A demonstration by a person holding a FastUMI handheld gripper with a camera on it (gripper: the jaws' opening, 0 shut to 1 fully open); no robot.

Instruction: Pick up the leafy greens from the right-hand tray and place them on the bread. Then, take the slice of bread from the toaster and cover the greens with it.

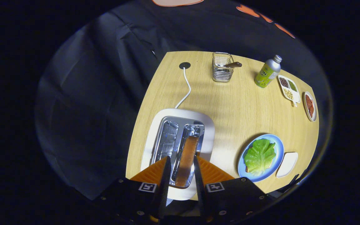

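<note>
Table: light wood tabletop (230, 103) w/ rounded edge, dark cloth wall behind.
Toaster: white two-slot toaster (209, 125) near front-left of table; white cord (187, 90) ran back to a round grommet (184, 65).
Bread slice: toast slice (187, 159) stood upright in right slot, top edge above the slot; left slot bare metal.
Gripper: gripper (181, 164) hung over toaster, jaws apart, one finger each side of the slice; contact w/ slice can't be told.
Greens: lettuce leaf (260, 156) lay on bread on blue plate (278, 147), right of toaster; only a bread corner peeked out under the leaf.
Right tray: small white dish (287, 164) just beside plate.
Back of table: wire basket (222, 67) w/ a wooden-handled utensil, green-label bottle (268, 72), divided dish (289, 87) of beans/seeds, oval dish (310, 106) w/ red slices.
</note>
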